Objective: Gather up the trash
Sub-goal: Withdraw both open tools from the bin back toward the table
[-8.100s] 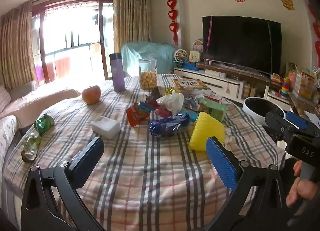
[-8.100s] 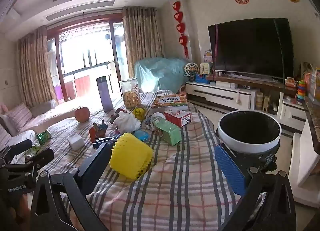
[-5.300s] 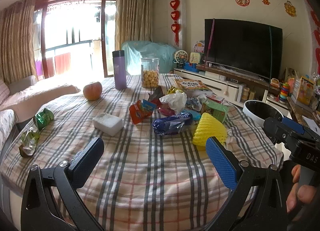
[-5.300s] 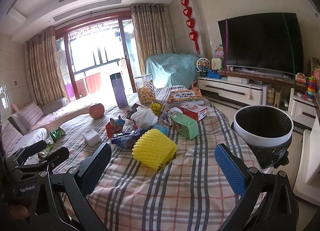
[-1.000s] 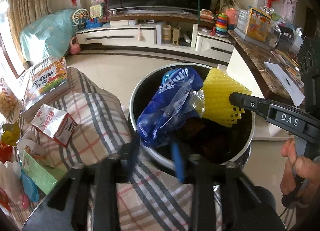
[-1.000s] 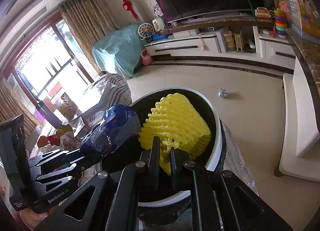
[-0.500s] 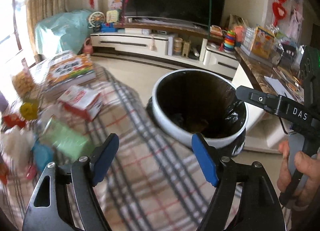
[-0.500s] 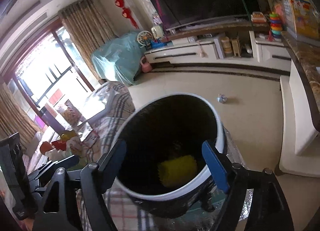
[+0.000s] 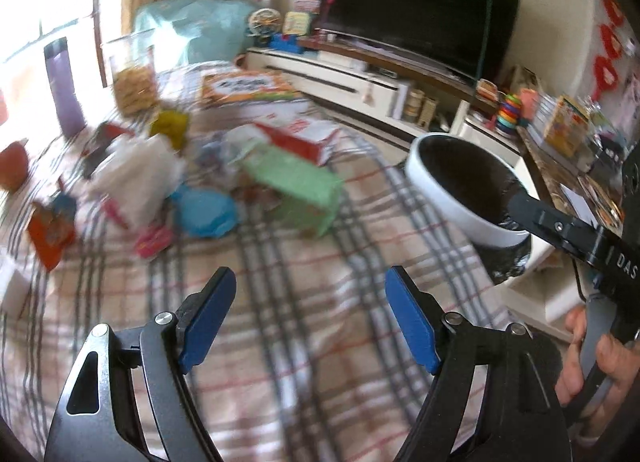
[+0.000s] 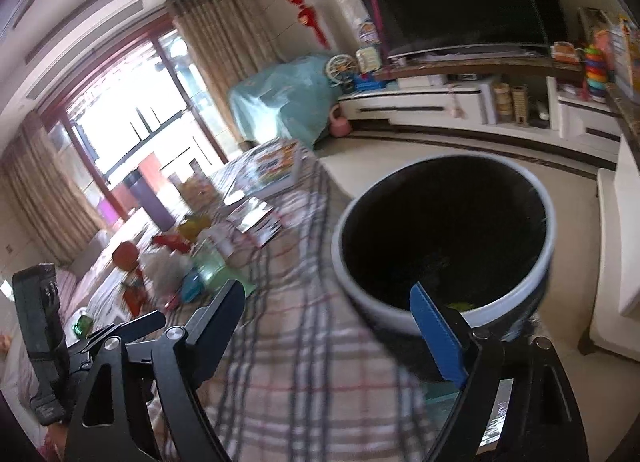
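My left hand-held gripper point(image 9: 308, 304) hangs over the checked cloth of the worktop point(image 9: 304, 342), jaws spread wide with nothing between them. My right hand-held gripper point(image 10: 328, 316) is by the white-rimmed bin point(image 10: 548, 262), jaws opening and empty, with something yellow point(image 10: 460, 305) low inside the bin. The remaining trash sits blurred mid-worktop: a green carton point(image 9: 296, 185), a red-and-white box point(image 9: 300, 137), a white bag point(image 9: 136, 169), a blue wrapper point(image 9: 204, 209).

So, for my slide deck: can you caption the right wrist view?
Right gripper, jaws opening and empty, beside the white-rimmed trash bin at the edge of the plaid-covered table.
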